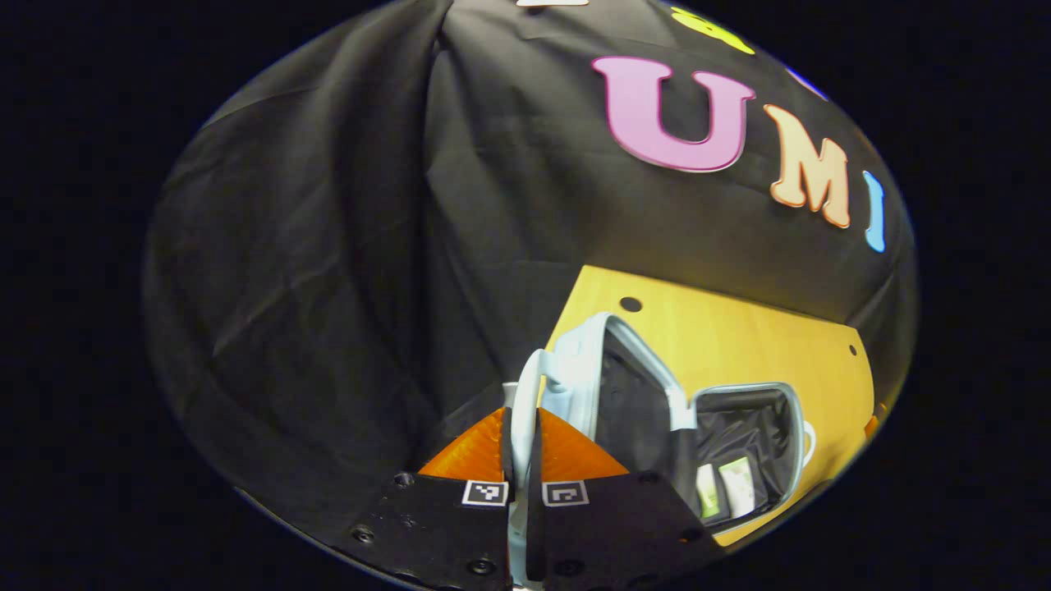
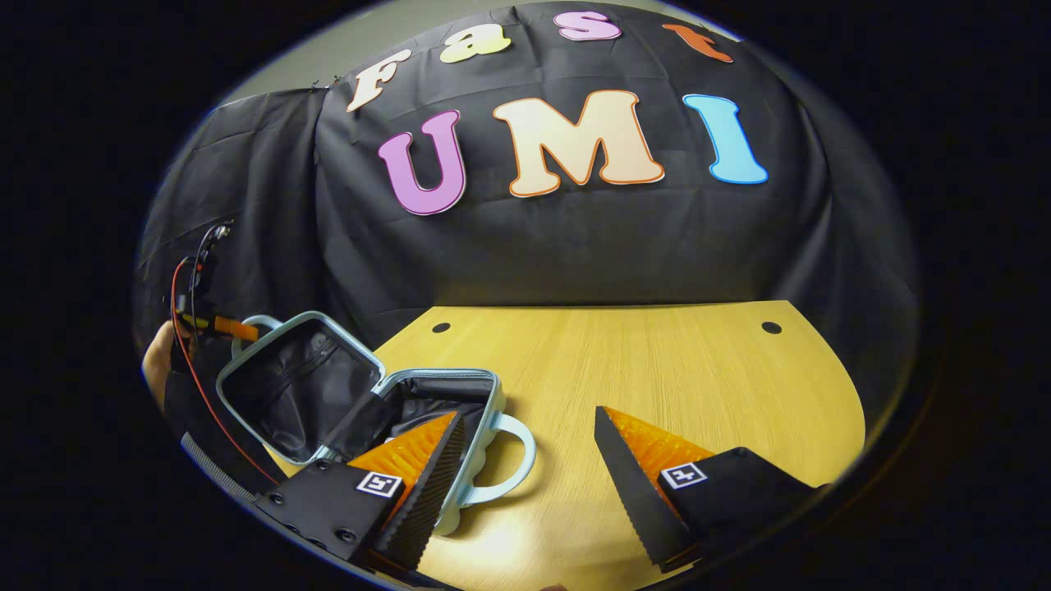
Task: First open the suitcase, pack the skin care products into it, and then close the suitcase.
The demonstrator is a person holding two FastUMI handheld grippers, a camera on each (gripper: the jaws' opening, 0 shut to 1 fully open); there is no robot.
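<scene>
Gripping the suitcase lid (image 1: 575, 369) by its pale blue rim, the left gripper (image 1: 523, 460) has both fingers pressed on that edge, lid raised off the suitcase (image 2: 443, 410), which lies open at the left end of the wooden table (image 2: 657, 369). Two skin care products (image 1: 727, 486) lie in the black-lined base, right of the lid. Right gripper (image 2: 525, 484) hovers with fingers wide apart, holding nothing, its left finger over the suitcase base by the handle (image 2: 513, 460).

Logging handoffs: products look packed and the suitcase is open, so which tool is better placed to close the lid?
Left. The left tool already grips the rim of the raised lid; the right tool hangs open beside the suitcase.
</scene>
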